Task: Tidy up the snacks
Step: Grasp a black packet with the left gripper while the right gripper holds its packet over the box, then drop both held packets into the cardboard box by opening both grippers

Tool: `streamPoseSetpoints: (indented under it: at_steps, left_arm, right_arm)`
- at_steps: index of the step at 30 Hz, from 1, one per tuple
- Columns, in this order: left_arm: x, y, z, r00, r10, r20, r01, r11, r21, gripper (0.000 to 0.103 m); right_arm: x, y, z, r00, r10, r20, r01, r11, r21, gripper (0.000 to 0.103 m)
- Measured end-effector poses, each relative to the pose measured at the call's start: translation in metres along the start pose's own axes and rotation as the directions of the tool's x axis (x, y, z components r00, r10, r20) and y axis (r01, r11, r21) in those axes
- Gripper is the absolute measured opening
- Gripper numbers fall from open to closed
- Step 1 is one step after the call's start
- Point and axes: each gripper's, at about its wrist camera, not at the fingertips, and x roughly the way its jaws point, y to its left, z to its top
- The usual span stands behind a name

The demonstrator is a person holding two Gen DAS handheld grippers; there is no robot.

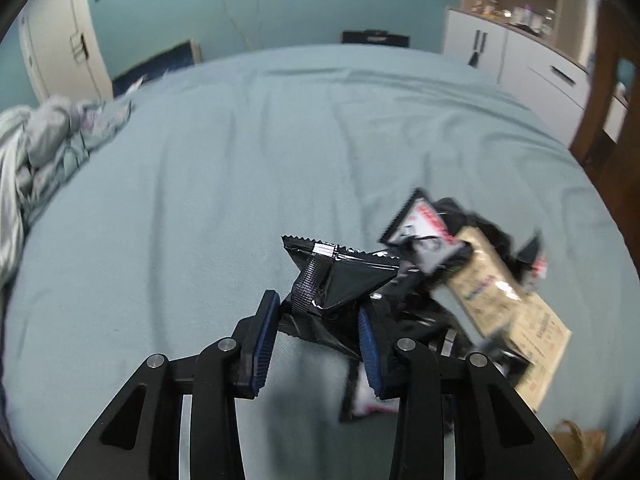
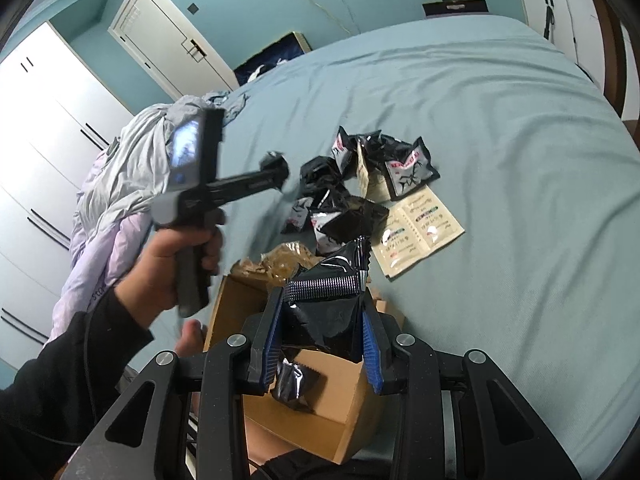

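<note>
Right claw (image 2: pixel 320 332) grips a black packet (image 2: pixel 324 320) above the box (image 2: pixel 320 412), which holds another. Left claw (image 1: pixel 316 328) pinches a packet (image 1: pixel 340 284) over the bed (image 1: pixel 280 140), beside the pile (image 2: pixel 360 184). Likely light, crinkly, slippery foil; best pinched at the sealed edge.

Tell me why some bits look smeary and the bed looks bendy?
Left wrist view: the snack pile is smeared by motion blur, while the black packet in the fingers stays sharper. Right wrist view: the left hand and its tool blur; the bed bulges from fisheye distortion, with dark corners.
</note>
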Motion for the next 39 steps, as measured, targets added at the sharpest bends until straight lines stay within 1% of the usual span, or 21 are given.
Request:
streamPoseSetpoints:
  at_steps: [3, 7, 9, 12, 16, 18, 21, 24, 28, 32, 34, 36, 38, 39]
  left_arm:
    - [-0.030, -0.012, -0.002, 0.999, -0.038, 0.037, 0.036, 0.998, 0.044, 0.037]
    - [-0.059, -0.028, -0.010, 0.993, -0.113, 0.026, 0.110, 0.990, 0.093, 0.037]
    - [-0.071, -0.035, -0.015, 0.991, -0.129, 0.020, 0.126, 0.986, 0.106, 0.037]
    - [-0.082, -0.045, -0.020, 0.990, -0.138, -0.008, 0.138, 0.984, 0.110, 0.037]
    - [-0.090, -0.052, -0.034, 0.992, -0.116, -0.059, 0.122, 0.985, 0.120, 0.037]
    - [-0.093, -0.053, -0.045, 0.988, -0.116, -0.099, 0.128, 0.984, 0.123, 0.037]
    - [-0.098, -0.054, -0.061, 0.983, -0.117, -0.138, 0.135, 0.982, 0.129, 0.037]
    - [-0.108, -0.058, -0.075, 0.982, -0.118, -0.147, 0.141, 0.978, 0.151, 0.037]
    - [-0.119, -0.065, -0.089, 0.976, -0.153, -0.154, 0.178, 0.970, 0.167, 0.037]
    - [-0.120, -0.069, -0.092, 0.969, -0.183, -0.164, 0.211, 0.962, 0.174, 0.039]
    - [-0.118, -0.068, -0.090, 0.968, -0.188, -0.164, 0.215, 0.962, 0.170, 0.048]
    - [-0.119, -0.067, -0.088, 0.970, -0.185, -0.154, 0.210, 0.964, 0.164, 0.074]
    - [-0.123, -0.064, -0.085, 0.977, -0.176, -0.120, 0.193, 0.969, 0.156, 0.080]
    - [-0.125, -0.062, -0.083, 0.980, -0.170, -0.109, 0.185, 0.971, 0.153, 0.081]
  right_arm:
    - [-0.003, 0.001, 0.000, 1.000, 0.003, 0.004, -0.003, 1.000, -0.001, 0.033]
    - [-0.006, 0.003, -0.001, 1.000, 0.007, 0.012, -0.007, 1.000, -0.008, 0.033]
    - [-0.007, 0.004, -0.003, 1.000, 0.008, 0.013, -0.008, 1.000, -0.016, 0.033]
    - [-0.008, 0.005, -0.004, 1.000, 0.011, 0.013, -0.010, 1.000, -0.023, 0.033]
    - [-0.011, 0.002, -0.005, 1.000, 0.021, 0.016, -0.021, 1.000, -0.016, 0.033]
    - [-0.010, 0.000, -0.004, 1.000, 0.024, 0.015, -0.024, 1.000, -0.008, 0.033]
    - [-0.010, 0.000, -0.004, 1.000, 0.026, 0.013, -0.026, 1.000, -0.006, 0.033]
    - [-0.009, 0.004, -0.004, 1.000, 0.024, 0.011, -0.024, 0.999, -0.022, 0.033]
    - [-0.005, 0.009, -0.004, 1.000, 0.018, -0.004, -0.018, 0.999, -0.045, 0.033]
    - [-0.002, 0.011, -0.004, 1.000, 0.004, -0.014, -0.005, 0.999, -0.052, 0.033]
    - [-0.002, 0.012, -0.003, 1.000, 0.001, -0.015, -0.002, 0.999, -0.050, 0.033]
    - [-0.002, 0.013, -0.003, 1.000, -0.003, -0.014, 0.002, 0.999, -0.052, 0.033]
    - [-0.002, 0.013, -0.004, 1.000, -0.008, -0.014, 0.007, 0.999, -0.054, 0.033]
    - [-0.002, 0.013, -0.004, 1.000, -0.011, -0.014, 0.010, 0.999, -0.054, 0.034]
